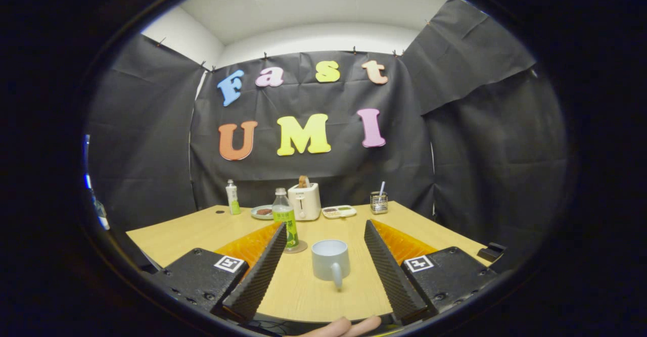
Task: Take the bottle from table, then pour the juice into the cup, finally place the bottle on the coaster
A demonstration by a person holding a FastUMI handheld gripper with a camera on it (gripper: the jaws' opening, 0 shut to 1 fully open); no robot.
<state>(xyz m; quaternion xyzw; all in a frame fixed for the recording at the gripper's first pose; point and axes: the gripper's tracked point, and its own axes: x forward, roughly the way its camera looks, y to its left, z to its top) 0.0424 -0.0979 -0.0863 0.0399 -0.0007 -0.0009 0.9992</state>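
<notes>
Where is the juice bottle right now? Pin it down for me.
In the gripper view the bottle stands upright on the coaster, just beyond the left finger of the open gripper, left of the cup and in front of the toaster.

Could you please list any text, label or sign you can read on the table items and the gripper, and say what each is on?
Bottle on the coaster: green label, print too small to read.
Small bottle at the back: label blurred.
Toaster: no legible mark.
Gripper, open, cup between its fingers: square coded markers, no words.
</notes>
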